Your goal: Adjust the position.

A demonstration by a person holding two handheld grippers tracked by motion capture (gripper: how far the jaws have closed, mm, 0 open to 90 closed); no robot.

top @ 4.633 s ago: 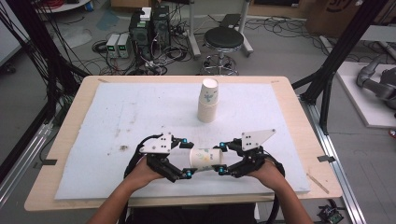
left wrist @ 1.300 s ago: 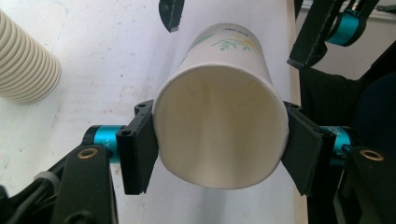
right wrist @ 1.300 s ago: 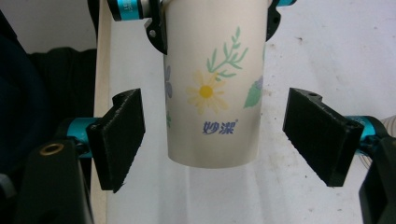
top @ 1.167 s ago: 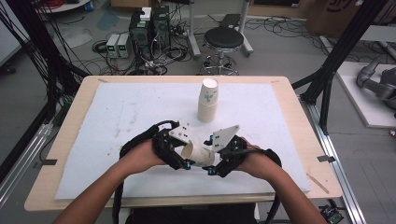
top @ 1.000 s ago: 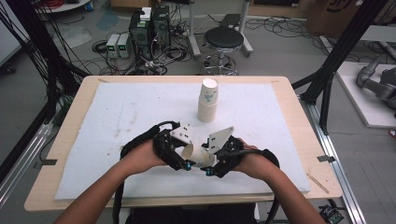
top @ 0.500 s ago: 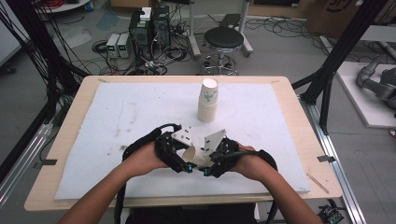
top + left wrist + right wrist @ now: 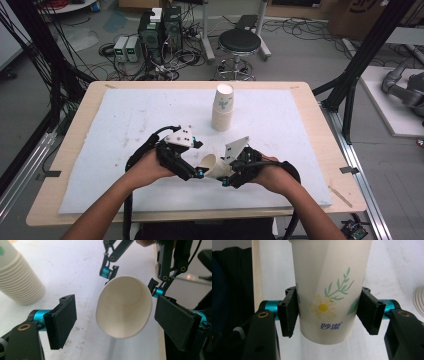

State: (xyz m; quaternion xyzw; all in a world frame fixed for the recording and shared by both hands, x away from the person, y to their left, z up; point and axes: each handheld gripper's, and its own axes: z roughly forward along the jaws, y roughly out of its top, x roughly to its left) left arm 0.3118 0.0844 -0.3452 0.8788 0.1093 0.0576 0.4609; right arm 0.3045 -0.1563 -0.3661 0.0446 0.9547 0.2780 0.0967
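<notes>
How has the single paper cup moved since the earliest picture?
Yes. The cup, shut in the right gripper, has shifted slightly away from the table's near edge, toward the cup stack, and tilted.

I work at a wooden table (image 7: 320, 127). Its light rim shows on all sides around a white mat (image 7: 130, 120) that covers almost the whole top. The mat has small dark marks, mostly toward 9 o'clock from the middle. A stack of paper cups (image 7: 222, 107) stands upright on the mat, toward 12 o'clock from the middle; in my left gripper view the stack (image 7: 18, 282) is at 10 o'clock, directly on the mat (image 7: 75, 262).
</notes>
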